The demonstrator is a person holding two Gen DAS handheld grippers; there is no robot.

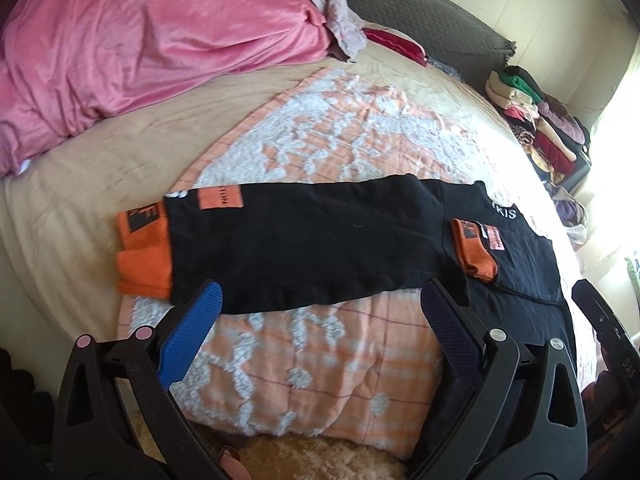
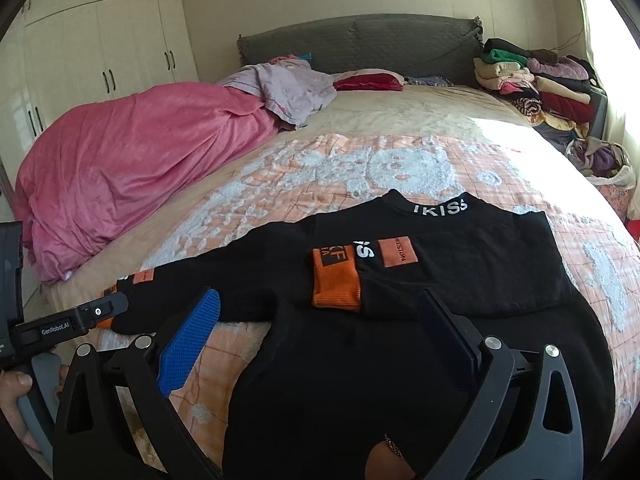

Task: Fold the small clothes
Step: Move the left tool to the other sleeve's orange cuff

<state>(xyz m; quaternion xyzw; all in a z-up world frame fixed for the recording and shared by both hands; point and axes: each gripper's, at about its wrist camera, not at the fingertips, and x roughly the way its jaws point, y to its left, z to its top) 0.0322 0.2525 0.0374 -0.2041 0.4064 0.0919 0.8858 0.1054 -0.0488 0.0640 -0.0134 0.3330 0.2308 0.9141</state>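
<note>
Both tongs, left (image 1: 320, 304) and right (image 2: 320, 308), gape wide, holding nothing, over the sweater (image 2: 440, 264); only the right view shows the wardrobe (image 2: 100, 40) beyond it.

My left gripper (image 1: 322, 300) is wide apart and holds nothing; its two fingers point at the near edge of the black sweater (image 1: 320, 240). The sweater lies flat on the orange and white blanket (image 1: 340, 360) on the bed (image 1: 100, 168). One sleeve stretches to the left and ends in an orange cuff (image 1: 145, 256). The other orange cuff (image 1: 474, 254) is folded onto the body at the right. A pink quilt (image 1: 140, 40) lies behind, and a pile of clothes (image 1: 536, 120) is far right.
</note>
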